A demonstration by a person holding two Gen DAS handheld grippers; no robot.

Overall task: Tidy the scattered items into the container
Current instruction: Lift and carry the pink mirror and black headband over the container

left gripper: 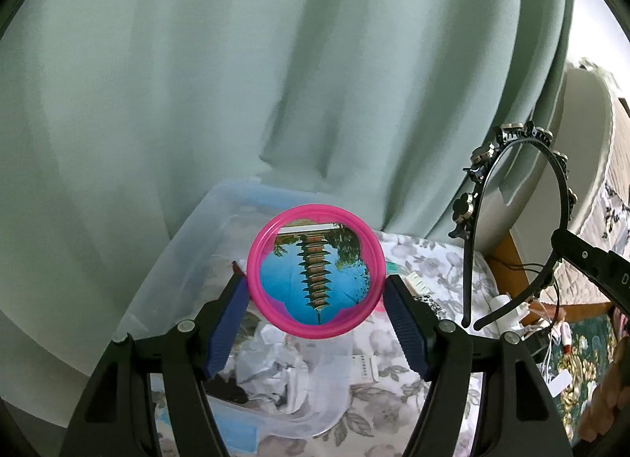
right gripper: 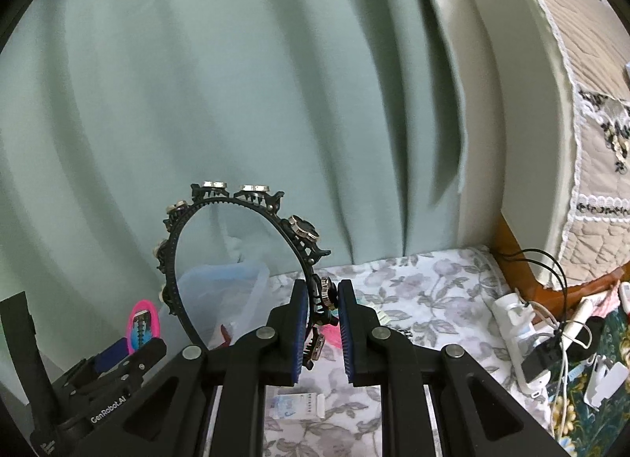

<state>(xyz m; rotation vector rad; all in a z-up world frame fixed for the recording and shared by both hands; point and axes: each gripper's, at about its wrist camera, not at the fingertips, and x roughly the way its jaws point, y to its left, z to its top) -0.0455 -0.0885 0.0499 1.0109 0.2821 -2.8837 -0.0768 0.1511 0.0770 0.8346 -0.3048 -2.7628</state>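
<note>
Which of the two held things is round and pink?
The pink-rimmed round mirror in the left gripper, showing a pagoda picture. The right gripper holds a black headband, an open arch with studs.

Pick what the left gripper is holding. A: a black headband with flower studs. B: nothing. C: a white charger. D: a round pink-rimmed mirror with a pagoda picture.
D: the left gripper has its blue fingers clamped on either side of the pink-rimmed mirror, held above the clear container.

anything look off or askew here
Nothing spilled or broken. The pink round mirror, clamped in the left gripper, shows its pagoda picture upside down. The black headband is pinched near one end by the right gripper, its arch standing up. Both are held above the clear container.
</note>
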